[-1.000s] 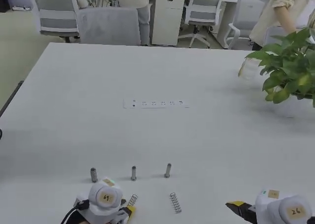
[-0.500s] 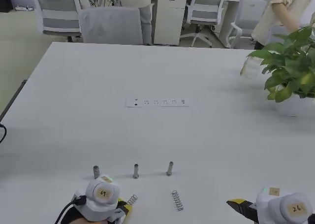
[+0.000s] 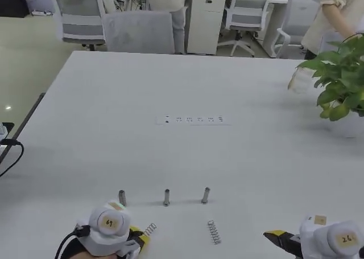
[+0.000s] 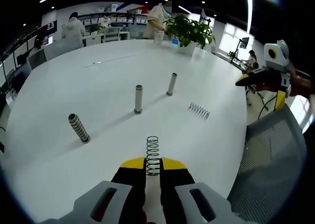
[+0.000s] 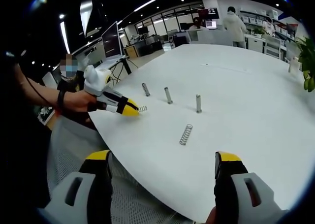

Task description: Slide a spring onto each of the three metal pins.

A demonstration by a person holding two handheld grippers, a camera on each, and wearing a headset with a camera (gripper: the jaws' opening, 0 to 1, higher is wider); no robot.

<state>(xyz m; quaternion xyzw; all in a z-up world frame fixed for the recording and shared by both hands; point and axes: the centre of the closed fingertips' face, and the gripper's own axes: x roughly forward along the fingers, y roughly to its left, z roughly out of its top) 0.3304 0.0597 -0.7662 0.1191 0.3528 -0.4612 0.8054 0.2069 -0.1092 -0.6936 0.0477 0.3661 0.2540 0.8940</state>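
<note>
Head view shows a white table and potted plant; left tongs pinch a spring, right tongs gape.

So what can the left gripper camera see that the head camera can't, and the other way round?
Left gripper view: up close, the left gripper pinches a spring between its yellow tips, and coils wrap the left pin. Head view: that gripper's round white top from above, and a black cable at the far left. Both: the left pin, the two bare pins, the loose spring lying flat, the right gripper and the potted plant.
</note>
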